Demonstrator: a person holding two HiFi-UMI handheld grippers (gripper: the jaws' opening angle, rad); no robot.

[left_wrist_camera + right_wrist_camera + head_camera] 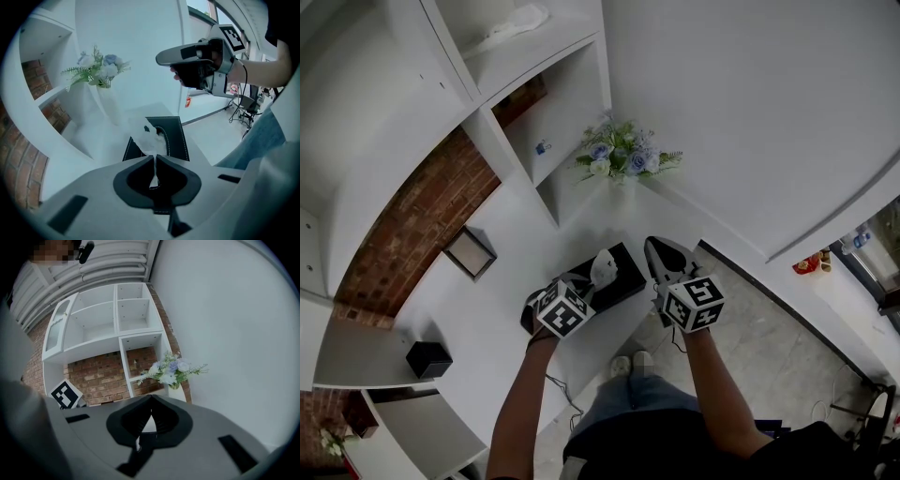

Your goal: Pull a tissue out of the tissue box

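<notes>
A black tissue box (623, 272) (174, 136) lies on the white counter (502, 319). A white tissue (603, 267) (146, 138) stands up out of its slot. My left gripper (589, 287) (154, 157) is shut on the tissue's upper end, just in front of the box. In the left gripper view the tissue runs from the slot into the closed jaw tips. My right gripper (654, 247) (160, 58) (151, 397) hovers to the right of the box and above it, shut with nothing between its jaws and aimed at the shelves.
A vase of pale flowers (623, 155) (101, 68) (171, 371) stands in the corner behind the box. White shelving (534, 103) (101, 324) and a brick wall (412, 225) lie to the left. A framed picture (471, 251) and a small black box (428, 359) rest on the counter's left.
</notes>
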